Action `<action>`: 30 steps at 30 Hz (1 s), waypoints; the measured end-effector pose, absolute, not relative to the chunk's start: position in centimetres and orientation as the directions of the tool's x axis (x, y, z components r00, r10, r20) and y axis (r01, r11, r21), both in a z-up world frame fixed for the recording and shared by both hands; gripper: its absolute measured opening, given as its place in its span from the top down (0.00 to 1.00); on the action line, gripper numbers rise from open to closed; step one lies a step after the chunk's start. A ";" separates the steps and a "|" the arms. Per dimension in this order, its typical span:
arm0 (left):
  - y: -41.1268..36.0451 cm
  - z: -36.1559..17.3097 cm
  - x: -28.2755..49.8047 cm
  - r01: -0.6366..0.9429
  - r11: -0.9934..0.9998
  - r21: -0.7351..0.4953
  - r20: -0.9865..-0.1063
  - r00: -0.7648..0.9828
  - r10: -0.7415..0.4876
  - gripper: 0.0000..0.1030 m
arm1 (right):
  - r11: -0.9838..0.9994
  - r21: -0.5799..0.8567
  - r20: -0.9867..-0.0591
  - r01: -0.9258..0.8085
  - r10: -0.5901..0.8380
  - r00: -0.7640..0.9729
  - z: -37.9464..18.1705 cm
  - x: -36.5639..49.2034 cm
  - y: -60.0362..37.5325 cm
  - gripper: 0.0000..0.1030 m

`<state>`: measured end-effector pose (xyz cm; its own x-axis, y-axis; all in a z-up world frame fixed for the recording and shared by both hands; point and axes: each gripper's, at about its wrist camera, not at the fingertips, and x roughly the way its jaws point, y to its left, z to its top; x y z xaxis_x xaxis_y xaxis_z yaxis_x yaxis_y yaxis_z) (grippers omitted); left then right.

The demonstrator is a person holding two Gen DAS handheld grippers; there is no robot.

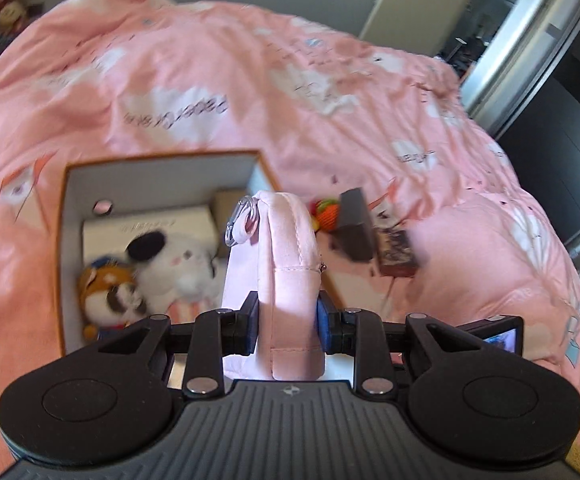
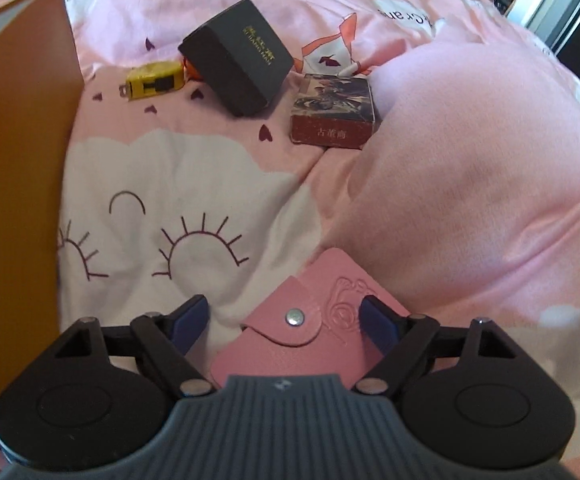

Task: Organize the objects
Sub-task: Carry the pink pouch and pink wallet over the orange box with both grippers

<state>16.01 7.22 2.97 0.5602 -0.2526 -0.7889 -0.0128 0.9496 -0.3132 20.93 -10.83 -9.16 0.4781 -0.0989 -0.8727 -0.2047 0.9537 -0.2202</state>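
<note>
Between the left gripper's (image 1: 286, 322) blue pads a pale pink fabric pouch (image 1: 287, 264) is clamped tight, standing upright with a silver key ring (image 1: 238, 220) dangling off its top corner. Just past it, down below, sits the open storage box (image 1: 65, 240), orange rim, white inside. Packed in there: a black-eared white plush (image 1: 173, 260), a smaller orange plush (image 1: 103, 288) beside it at the box's near end, and a white carton (image 1: 149, 226) against the far wall.

Over on the right gripper (image 2: 285, 320), the jaws are spread wide, nothing pinched. A pink snap-button wallet (image 2: 310, 332) lies flat on the bedspread (image 2: 189, 184) between the fingers; the right pad looks to sit over its edge, the left pad is clear of it.

Further out on the pink quilt: a dark-red printed box (image 2: 334, 112) nestled against a bulge in the cover, a black box with gold lettering (image 2: 237, 56) tipped on one edge, and a yellow tape measure (image 2: 153, 80) just beside it. Something orange peeks out behind the black box, too hidden to name. The orange box wall rises along the left edge of the right view.
</note>
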 end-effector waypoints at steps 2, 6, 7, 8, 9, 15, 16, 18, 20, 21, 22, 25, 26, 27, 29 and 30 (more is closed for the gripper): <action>8.0 1.7 15.8 -0.036 0.944 -0.328 -0.801 0.541 -0.258 0.69 | 0.944 -0.251 -0.865 -0.214 -0.119 0.488 -9.4 20.6 -10.7 0.21; 8.6 -0.2 15.3 -0.051 0.935 -0.350 -0.818 0.503 -0.279 0.69 | 0.961 -0.215 -0.862 -0.175 -0.103 0.496 -8.8 20.6 -11.8 0.34; 8.4 -0.6 15.3 -0.049 0.935 -0.350 -0.822 0.494 -0.282 0.69 | 0.965 -0.196 -0.866 -0.172 -0.088 0.493 -8.5 20.5 -12.2 0.35; 8.2 -1.0 15.2 -0.046 0.936 -0.348 -0.827 0.485 -0.283 0.69 | 0.970 -0.176 -0.869 -0.167 -0.073 0.490 -8.2 20.3 -12.6 0.38; 8.0 -1.4 15.2 -0.040 0.939 -0.343 -0.831 0.478 -0.283 0.69 | 0.975 -0.153 -0.870 -0.162 -0.055 0.490 -7.7 20.0 -12.9 0.43; 6.6 -3.1 15.1 -0.016 0.948 -0.318 -0.848 0.452 -0.277 0.69 | 0.988 -0.045 -0.867 -0.146 0.034 0.496 -4.7 18.3 -14.5 0.59; 6.6 -3.4 15.1 -0.015 0.946 -0.324 -0.848 0.448 -0.283 0.69 | 0.991 -0.022 -0.870 -0.133 0.046 0.490 -4.4 18.0 -15.1 0.60; 6.5 -3.7 15.1 -0.015 0.944 -0.331 -0.849 0.441 -0.291 0.69 | 0.994 0.018 -0.876 -0.109 0.069 0.478 -3.7 17.5 -16.3 0.60; 6.4 -4.1 15.1 -0.012 0.941 -0.338 -0.850 0.433 -0.300 0.69 | 0.995 0.054 -0.884 -0.085 0.087 0.460 -3.1 17.0 -17.6 0.60; 6.4 -4.2 15.1 -0.012 0.939 -0.343 -0.850 0.430 -0.305 0.69 | 0.995 0.078 -0.889 -0.067 0.100 0.446 -2.9 16.9 -18.3 0.60; 6.5 -4.4 14.9 -0.010 0.937 -0.350 -0.849 0.426 -0.312 0.69 | 0.993 0.105 -0.895 -0.045 0.114 0.431 -2.8 16.9 -19.0 0.61; 6.6 -4.5 14.9 -0.009 0.933 -0.360 -0.846 0.424 -0.323 0.69 | 0.988 0.151 -0.911 0.030 0.128 0.391 -2.7 16.7 -21.3 0.68; 6.7 -4.6 14.9 -0.011 0.931 -0.364 -0.844 0.426 -0.325 0.69 | 0.987 0.152 -0.916 0.055 0.120 0.383 -2.8 16.7 -21.9 0.68; 6.7 -4.6 14.9 -0.012 0.930 -0.368 -0.843 0.427 -0.328 0.69 | 0.984 0.162 -0.920 0.078 0.122 0.372 -3.1 16.7 -22.5 0.70; 6.6 -4.6 15.0 -0.014 0.928 -0.371 -0.841 0.428 -0.330 0.69 | 0.969 0.217 -0.922 0.122 0.162 0.351 -3.9 17.2 -23.4 0.71; 6.6 -4.6 14.9 -0.017 0.928 -0.373 -0.840 0.430 -0.330 0.69 | 0.964 0.231 -0.922 0.135 0.172 0.347 -4.2 17.4 -23.6 0.71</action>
<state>14.94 6.65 -4.59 0.4303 -0.3298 -0.8403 -0.0174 0.9277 -0.3730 17.36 -23.58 -4.16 0.3466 0.1724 -0.9220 0.1350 0.9636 0.2309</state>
